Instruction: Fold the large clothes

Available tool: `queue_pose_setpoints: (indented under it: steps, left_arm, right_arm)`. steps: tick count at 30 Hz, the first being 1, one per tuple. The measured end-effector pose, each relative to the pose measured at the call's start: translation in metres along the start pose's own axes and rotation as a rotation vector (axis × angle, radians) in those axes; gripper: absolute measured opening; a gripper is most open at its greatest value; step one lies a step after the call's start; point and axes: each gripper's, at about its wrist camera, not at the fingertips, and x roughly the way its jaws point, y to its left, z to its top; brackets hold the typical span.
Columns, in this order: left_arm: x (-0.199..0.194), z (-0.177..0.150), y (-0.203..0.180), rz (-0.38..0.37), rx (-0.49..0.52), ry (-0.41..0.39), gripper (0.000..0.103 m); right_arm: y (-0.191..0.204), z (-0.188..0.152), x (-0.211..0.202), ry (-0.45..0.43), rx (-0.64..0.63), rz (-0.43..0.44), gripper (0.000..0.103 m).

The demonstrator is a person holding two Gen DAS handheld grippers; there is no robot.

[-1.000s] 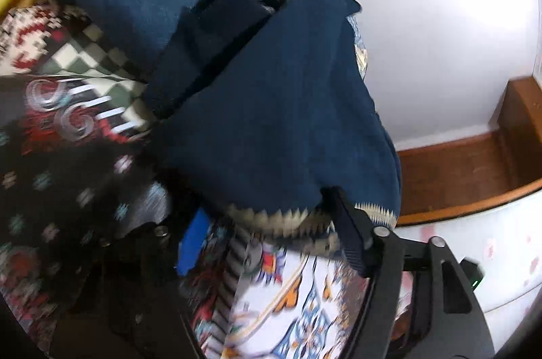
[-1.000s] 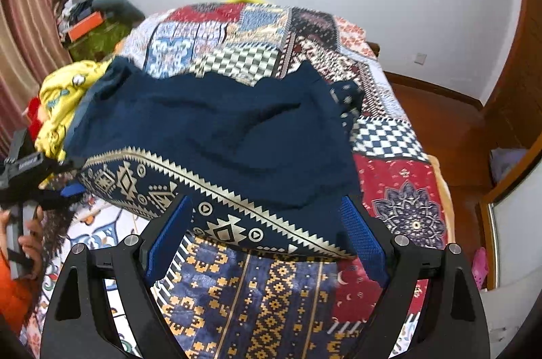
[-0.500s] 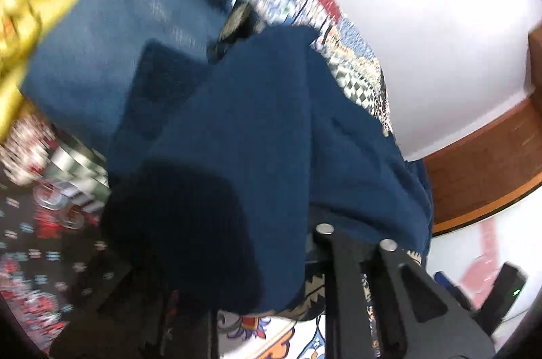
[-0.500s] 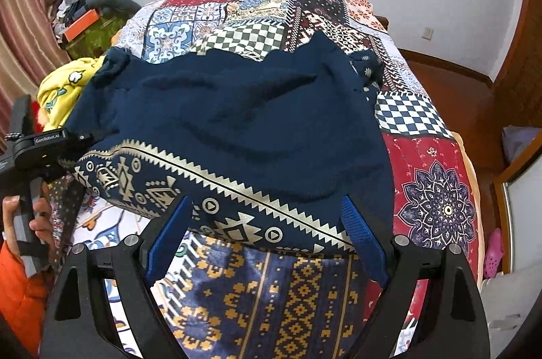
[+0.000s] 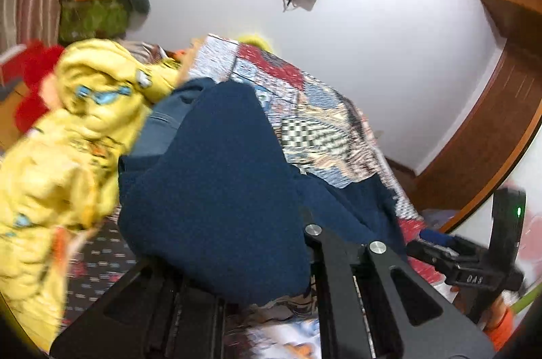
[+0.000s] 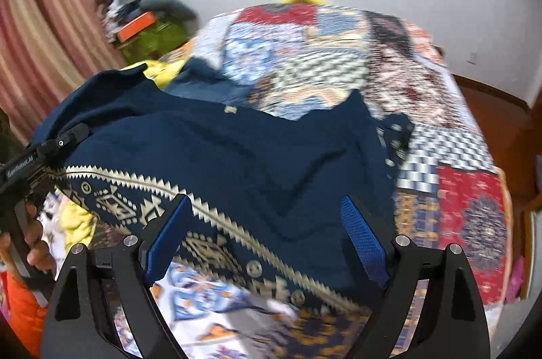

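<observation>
Navy garment held up by its patterned hem over the bed.

The garment [image 6: 257, 155], navy with a cream zigzag hem, hangs between the two tools above the quilt [image 6: 467, 199], likely so it can be spread flat before a fold. In the right wrist view the right gripper [image 6: 264, 244] sits at 6 o'clock, its blue pads spread wide apart with the hem lying across them; whether they pinch cloth I cannot tell. The left gripper [image 6: 50, 145] shows at 9 o'clock, at the hem's far corner. In its own view the left gripper [image 5: 237, 274] is buried under navy cloth, so its jaws' gap cannot be judged. A yellow garment [image 5: 67, 139] lies at 9 o'clock there, just beside the navy one.
</observation>
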Motion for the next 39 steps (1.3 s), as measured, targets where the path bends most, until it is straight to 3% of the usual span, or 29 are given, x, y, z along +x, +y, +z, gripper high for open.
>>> queue_pose_setpoints:
  steps: [7, 9, 11, 15, 18, 21, 27, 31, 36, 39]
  left_arm:
    - [0.004, -0.025, 0.013, 0.063, 0.062, 0.057, 0.008]
    - [0.009, -0.025, 0.012, 0.040, 0.073, 0.067, 0.008]
    - [0.008, -0.023, 0.004, 0.001, 0.084, 0.068, 0.008]
    - [0.012, -0.018, -0.031, -0.044, 0.155, 0.067, 0.008]
    - [0.014, -0.014, -0.066, -0.077, 0.227, 0.056, 0.008]
    - [0.019, -0.013, -0.102, -0.114, 0.291, 0.055, 0.008]
    - [0.049, -0.030, -0.180, -0.219, 0.403, 0.129, 0.008]
    - [0.079, -0.067, -0.226, -0.247, 0.541, 0.248, 0.009]
    - [0.128, -0.143, -0.256, -0.266, 0.774, 0.534, 0.010]
    - [0.135, -0.174, -0.256, -0.197, 0.917, 0.541, 0.010]
  right_arm:
    - [0.040, -0.009, 0.074, 0.159, -0.045, 0.066, 0.088]
    - [0.042, -0.015, 0.087, 0.205, -0.049, 0.090, 0.091]
    - [0.042, -0.024, 0.099, 0.245, -0.042, 0.108, 0.103]
    - [0.043, -0.030, 0.096, 0.231, -0.055, 0.098, 0.103]
    - [0.031, -0.028, 0.079, 0.241, 0.014, 0.112, 0.102]
    - [0.005, -0.030, 0.046, 0.182, 0.071, 0.085, 0.102]
    - [-0.067, -0.044, -0.027, 0.076, 0.167, -0.116, 0.103]
    - [-0.116, -0.061, -0.066, 0.034, 0.268, -0.206, 0.103]
    - [-0.153, -0.080, -0.097, -0.005, 0.385, -0.240, 0.103]
    - [-0.158, -0.086, -0.111, -0.023, 0.415, -0.234, 0.103]
